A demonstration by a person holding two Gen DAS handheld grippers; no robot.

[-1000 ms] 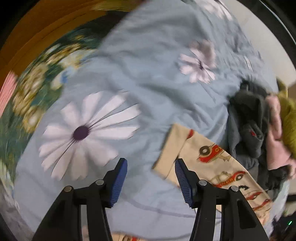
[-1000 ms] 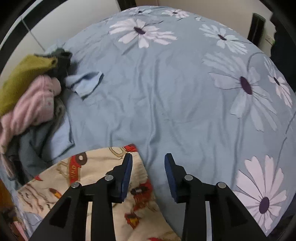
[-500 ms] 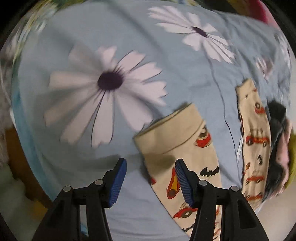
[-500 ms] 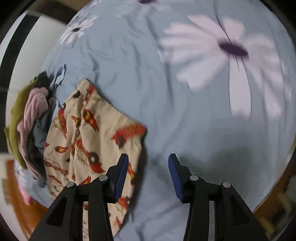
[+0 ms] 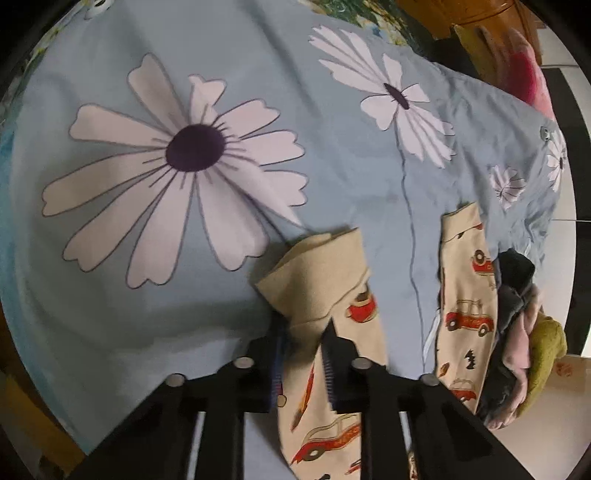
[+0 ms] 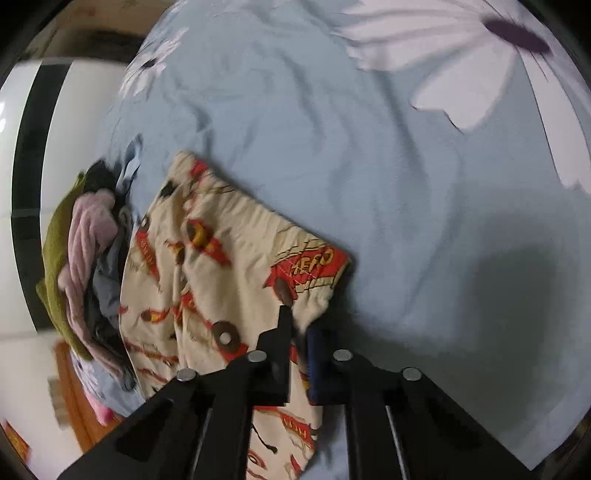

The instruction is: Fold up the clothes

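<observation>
Cream children's trousers with red car prints (image 5: 325,295) lie on a light blue bedsheet with big white daisies (image 5: 184,155). In the left wrist view my left gripper (image 5: 303,354) is shut on one trouser leg just behind its cuff; the other leg (image 5: 465,295) lies flat to the right. In the right wrist view my right gripper (image 6: 299,343) is shut on the waistband edge of the trousers (image 6: 229,266), near the red "HERO" print.
A pile of other clothes, olive, pink and dark grey (image 5: 524,343), lies beside the trousers at the bed's edge; it also shows in the right wrist view (image 6: 85,258). White floor (image 6: 22,369) and wooden furniture (image 5: 480,14) lie beyond the bed.
Both grippers were open above the trousers; they have moved down and closed, the left on a leg near the cuff, the right on the waistband edge.
</observation>
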